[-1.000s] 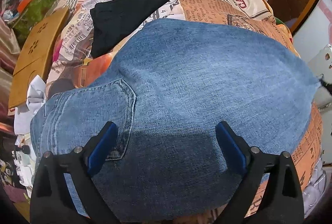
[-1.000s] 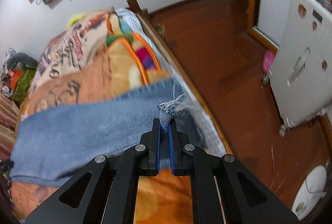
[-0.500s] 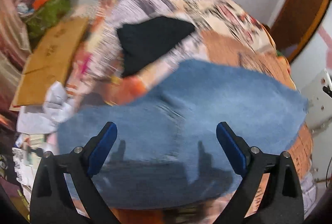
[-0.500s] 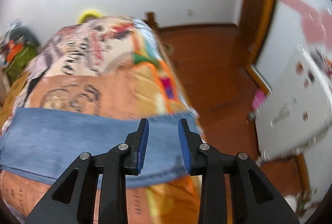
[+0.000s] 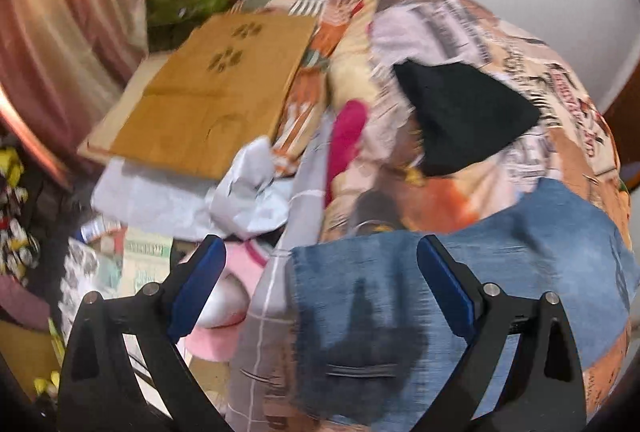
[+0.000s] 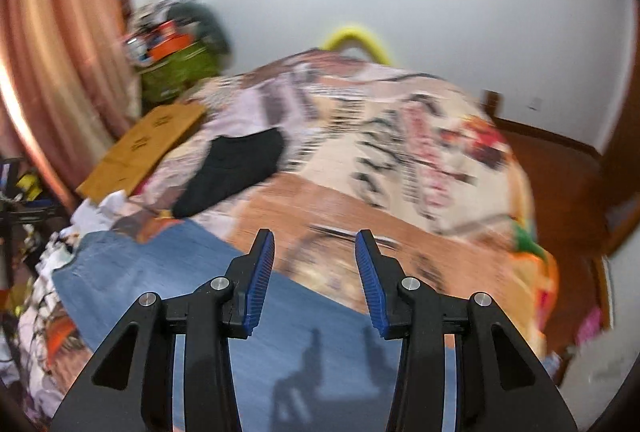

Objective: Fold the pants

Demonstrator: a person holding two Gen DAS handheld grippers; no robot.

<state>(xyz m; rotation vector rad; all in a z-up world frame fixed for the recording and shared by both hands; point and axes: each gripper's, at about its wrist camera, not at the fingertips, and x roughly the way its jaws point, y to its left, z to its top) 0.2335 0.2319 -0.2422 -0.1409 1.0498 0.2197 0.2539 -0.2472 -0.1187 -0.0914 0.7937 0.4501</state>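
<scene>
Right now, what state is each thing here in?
jeans: folded, lying flat on the bed, released
black garment: folded, lying apart from the jeans
left gripper: open wide, holding nothing
right gripper: open, jaws just opened, nothing between them

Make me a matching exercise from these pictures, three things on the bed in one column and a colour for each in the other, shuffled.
Things:
1. folded denim pants
2. flat cardboard sheet
3. dark cloth on the printed bedspread

Colours:
A. black
B. blue
C. tan brown

Pairs: 1-B, 2-C, 3-A
</scene>
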